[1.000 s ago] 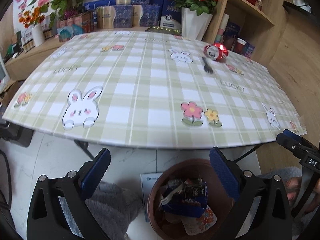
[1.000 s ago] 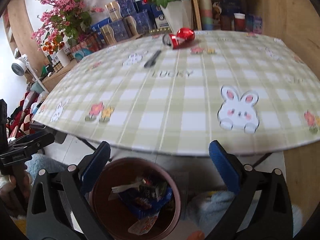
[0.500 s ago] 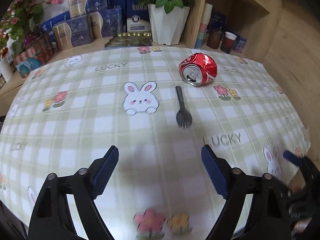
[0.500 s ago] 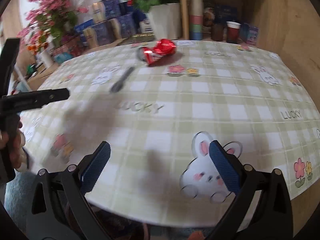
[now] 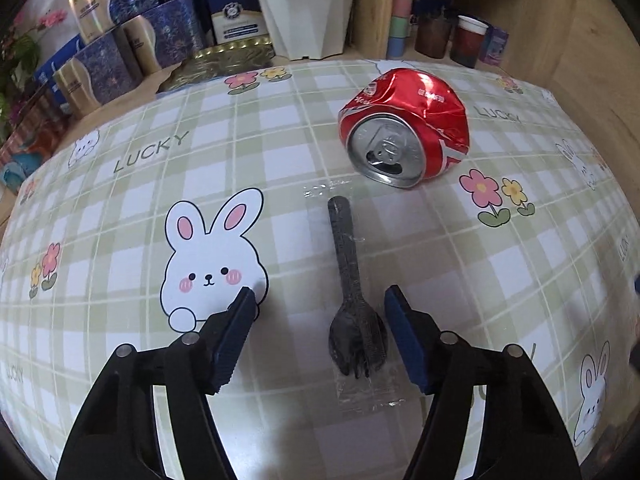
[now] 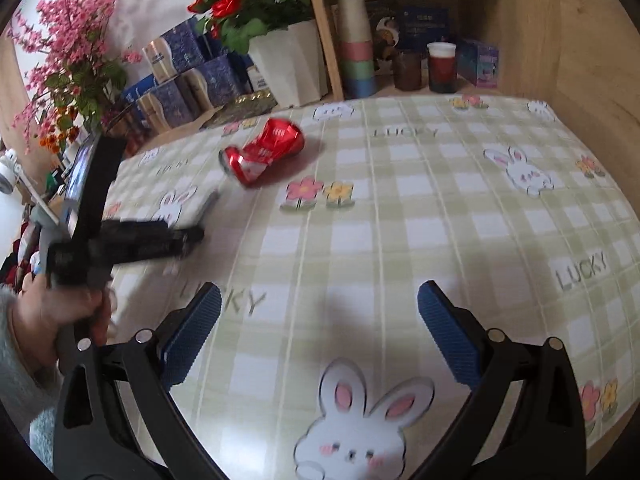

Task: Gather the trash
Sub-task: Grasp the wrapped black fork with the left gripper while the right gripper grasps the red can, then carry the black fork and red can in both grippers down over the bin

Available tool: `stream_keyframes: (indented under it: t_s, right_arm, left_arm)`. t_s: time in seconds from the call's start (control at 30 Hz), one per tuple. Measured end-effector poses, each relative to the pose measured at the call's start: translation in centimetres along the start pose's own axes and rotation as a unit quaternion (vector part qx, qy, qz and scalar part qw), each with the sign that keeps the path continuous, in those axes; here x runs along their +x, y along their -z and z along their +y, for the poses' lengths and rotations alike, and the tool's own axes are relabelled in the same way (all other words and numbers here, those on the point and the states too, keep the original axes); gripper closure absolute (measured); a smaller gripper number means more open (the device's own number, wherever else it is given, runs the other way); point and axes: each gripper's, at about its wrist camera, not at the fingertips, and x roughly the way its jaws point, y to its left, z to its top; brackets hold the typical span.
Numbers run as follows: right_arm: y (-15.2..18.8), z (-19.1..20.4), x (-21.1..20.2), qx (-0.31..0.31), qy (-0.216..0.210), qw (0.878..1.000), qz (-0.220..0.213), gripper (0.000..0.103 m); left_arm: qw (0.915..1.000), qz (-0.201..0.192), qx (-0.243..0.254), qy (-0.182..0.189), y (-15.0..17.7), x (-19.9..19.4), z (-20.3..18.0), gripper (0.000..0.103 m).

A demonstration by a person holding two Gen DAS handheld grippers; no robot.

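Black plastic fork, sealed in a clear wrapper, flat on the checked worktop, head between the left gripper pads, neither touching (jaws just closing, partly open). Crushed red can on its side just beyond the fork handle. Right gripper wide open above the cloth, holding nothing, well short of the can.
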Motion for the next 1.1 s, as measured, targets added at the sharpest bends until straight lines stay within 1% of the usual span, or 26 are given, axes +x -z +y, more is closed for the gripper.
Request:
stream_keyframes:
  t_s: [0.03,0.1,0.13,0.17,0.23,0.27,0.4,0.5,0.57,0.67,0.73,0.77,0.83,0.9,0.93,0.97,1.0,1.1]
  right_arm:
    - [-0.7,0.1,0.6,0.000,-0.001,1.000,-0.001,0.006]
    - [-1.7,0.3,1.7,0.003,-0.002,1.000,-0.001,0.006]
    - [-2.3,0.5,2.3,0.006,-0.005,1.000,-0.003,0.006]
    - [-3.2,0.7,3.1,0.009,-0.010,1.000,-0.006,0.006]
    - [-4.5,1.0,4.3,0.015,-0.020,1.000,-0.011,0.006]
    - [-5.0,1.1,4.8,0.019,-0.023,0.999,-0.010,0.006]
    - [-7.8,1.6,8.5,0.036,-0.041,0.999,0.007,0.006]
    - [-9.6,1.8,11.3,0.062,-0.054,0.996,0.021,0.007]
    - [-10.5,1.8,12.9,0.082,-0.060,0.994,0.027,0.011]
    - [-11.7,2.1,15.0,0.096,-0.057,0.993,0.030,0.012]
    - [-12.3,2.3,16.6,0.106,-0.058,0.992,0.040,0.014]
    - [-12.5,2.3,17.2,0.116,-0.060,0.990,0.044,0.015]
    - [-12.7,2.2,18.1,0.136,-0.063,0.987,0.050,0.022]
    - [-12.8,2.5,18.8,0.142,-0.064,0.986,0.060,0.040]
    - [-12.8,2.6,19.2,0.142,-0.062,0.985,0.069,0.045]
    - [-12.8,2.8,19.3,0.146,-0.066,0.984,0.075,0.055]
    - [-12.7,2.9,19.2,0.150,-0.072,0.983,0.074,0.059]
    - [-12.3,2.8,17.5,0.174,-0.094,0.979,0.053,0.060]
  left_arm:
    - [0.9999,-0.006,0.007,0.006,0.1,-0.2,0.1,0.049]
    - [0.9997,-0.015,0.014,0.013,0.3,-0.6,0.5,0.081]
    - [0.9997,-0.017,0.013,0.014,0.4,-0.8,0.8,0.082]
    - [0.9993,-0.022,0.009,0.029,0.6,-0.9,1.4,0.084]
    - [0.9985,-0.034,0.000,0.042,1.0,-1.3,2.2,0.092]
    - [0.9983,-0.038,-0.007,0.044,1.2,-1.6,2.7,0.093]
    - [0.9928,-0.066,-0.068,0.073,2.3,-3.9,6.2,0.094]
    - [0.9889,-0.080,-0.094,0.083,3.2,-5.2,8.3,0.094]
    - [0.9841,-0.090,-0.123,0.092,4.0,-6.3,10.1,0.094]
    - [0.9760,-0.099,-0.162,0.107,4.9,-7.5,12.5,0.094]
    - [0.9689,-0.103,-0.191,0.119,5.6,-8.2,13.9,0.094]
    - [0.9670,-0.103,-0.197,0.124,5.7,-8.5,14.3,0.094]
    - [0.9650,-0.106,-0.202,0.129,6.0,-9.0,14.7,0.094]
    - [0.9646,-0.113,-0.202,0.126,6.1,-9.6,14.9,0.094]
    - [0.9643,-0.115,-0.202,0.127,6.3,-9.9,15.0,0.094]
    - [0.9640,-0.117,-0.202,0.128,6.5,-10.1,14.9,0.094]
    - [0.9637,-0.117,-0.202,0.130,6.6,-10.3,14.9,0.094]
    - [0.9642,-0.118,-0.196,0.134,7.2,-11.0,14.5,0.094]
